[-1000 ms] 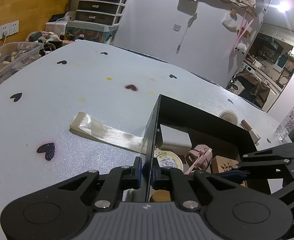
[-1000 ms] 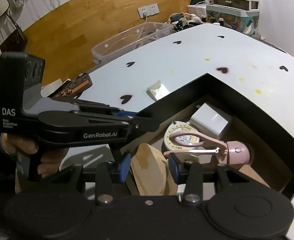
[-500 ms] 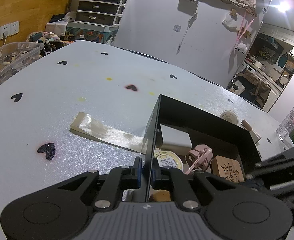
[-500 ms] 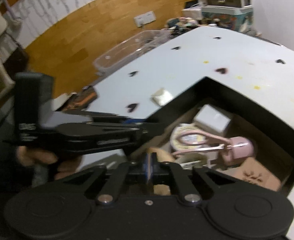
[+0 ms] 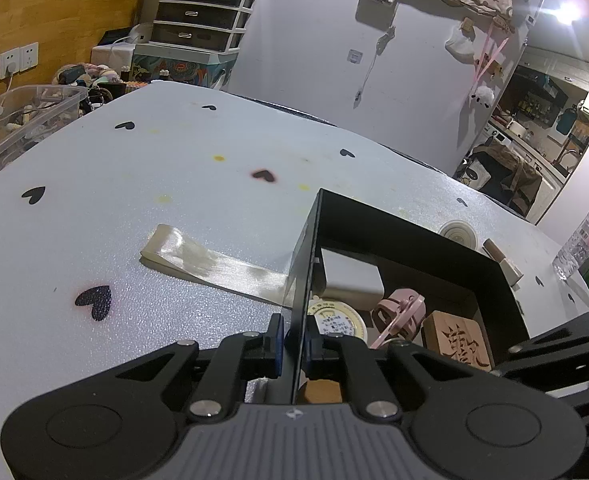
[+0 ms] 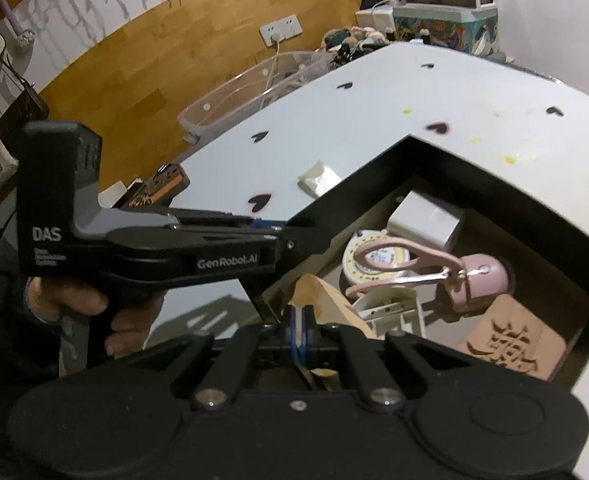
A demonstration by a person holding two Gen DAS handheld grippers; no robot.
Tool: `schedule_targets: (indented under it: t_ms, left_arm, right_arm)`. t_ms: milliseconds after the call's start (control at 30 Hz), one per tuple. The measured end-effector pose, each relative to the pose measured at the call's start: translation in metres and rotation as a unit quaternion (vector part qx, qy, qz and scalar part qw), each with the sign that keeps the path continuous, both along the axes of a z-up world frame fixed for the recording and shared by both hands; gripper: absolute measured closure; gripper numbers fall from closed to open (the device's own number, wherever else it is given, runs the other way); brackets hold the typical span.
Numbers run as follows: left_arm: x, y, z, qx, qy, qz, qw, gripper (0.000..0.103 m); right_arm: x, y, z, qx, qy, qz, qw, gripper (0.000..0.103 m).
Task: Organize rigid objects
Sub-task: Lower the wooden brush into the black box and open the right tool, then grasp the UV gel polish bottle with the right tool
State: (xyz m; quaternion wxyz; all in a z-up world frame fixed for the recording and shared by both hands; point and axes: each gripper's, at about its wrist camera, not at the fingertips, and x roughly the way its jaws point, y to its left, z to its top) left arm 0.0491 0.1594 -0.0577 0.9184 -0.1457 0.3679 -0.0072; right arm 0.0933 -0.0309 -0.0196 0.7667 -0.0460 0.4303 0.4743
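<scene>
Black box (image 5: 422,240) wall pinched in left claw (image 5: 294,350); right claw (image 6: 299,330) empty, closed.

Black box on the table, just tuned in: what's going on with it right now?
A person holds a tool in each hand. The left tool is clamped on the near wall of the black box, steadying it. The right tool is shut and empty above the box's near corner. Inside lie a white adapter, a round tape measure, a pink clip and a carved wooden block.
</scene>
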Motion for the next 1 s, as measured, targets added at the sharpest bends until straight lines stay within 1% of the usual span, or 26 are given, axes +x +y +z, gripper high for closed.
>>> schedule_targets:
  t_ms: [100, 200, 267, 400, 433, 500, 533, 567, 633, 700, 733, 767, 800, 867, 1000]
  left_arm:
    - [0.000, 0.000, 0.000, 0.000, 0.000, 0.000, 1.0000, 0.093]
    - [0.000, 0.000, 0.000, 0.000, 0.000, 0.000, 1.0000, 0.093]
    - [0.000, 0.000, 0.000, 0.000, 0.000, 0.000, 1.0000, 0.093]
    - [0.000, 0.002, 0.000, 0.001, 0.000, 0.001, 1.0000, 0.093]
    - [-0.001, 0.002, 0.000, 0.001, 0.000, 0.001, 1.0000, 0.093]
    - [0.000, 0.002, 0.000, 0.001, 0.000, 0.001, 1.0000, 0.093]
    - [0.000, 0.002, 0.000, 0.001, 0.000, 0.001, 1.0000, 0.093]
    - [0.000, 0.002, 0.000, 0.001, 0.000, 0.001, 1.0000, 0.093]
    - [-0.001, 0.002, 0.001, 0.002, 0.000, 0.001, 1.0000, 0.093]
    - [-0.001, 0.002, 0.001, 0.002, 0.000, 0.001, 1.0000, 0.093]
    - [-0.001, 0.002, 0.001, 0.002, 0.000, 0.002, 1.0000, 0.093]
    - [-0.002, 0.002, 0.001, 0.002, 0.000, 0.002, 1.0000, 0.093]
    - [-0.001, 0.002, 0.001, 0.002, 0.000, 0.002, 1.0000, 0.093]
    - [-0.002, 0.002, 0.001, 0.003, 0.000, 0.002, 1.0000, 0.093]
    - [-0.005, 0.001, 0.002, 0.005, -0.001, 0.004, 1.0000, 0.094]
  right_arm:
    - [-0.003, -0.011, 0.010, 0.006, -0.015, -0.013, 1.000, 0.098]
    - [-0.005, -0.022, 0.016, 0.005, -0.027, -0.029, 0.999, 0.092]
    - [-0.005, -0.028, 0.018, 0.003, -0.031, -0.037, 0.999, 0.085]
    - [-0.007, -0.037, 0.021, -0.008, -0.041, -0.053, 0.998, 0.075]
    - [-0.008, -0.039, 0.021, -0.010, -0.043, -0.055, 0.998, 0.071]
    - [-0.010, -0.043, 0.023, -0.013, -0.048, -0.062, 0.997, 0.057]
    - [-0.010, -0.046, 0.023, -0.013, -0.050, -0.065, 0.997, 0.047]
    - [-0.011, -0.049, 0.024, -0.012, -0.052, -0.069, 0.996, 0.041]
    - [-0.012, -0.055, 0.025, -0.013, -0.054, -0.078, 0.995, 0.036]
    - [-0.014, -0.060, 0.027, -0.018, -0.061, -0.090, 0.994, 0.027]
    - [-0.015, -0.063, 0.028, -0.020, -0.066, -0.096, 0.993, 0.020]
    - [-0.016, -0.066, 0.029, -0.021, -0.070, -0.099, 0.992, 0.015]
    - [-0.018, -0.069, 0.030, -0.021, -0.074, -0.104, 0.992, 0.012]
    - [-0.020, -0.077, 0.031, -0.020, -0.082, -0.120, 0.989, 0.002]
    - [-0.020, -0.092, 0.027, -0.034, -0.095, -0.153, 0.983, 0.000]
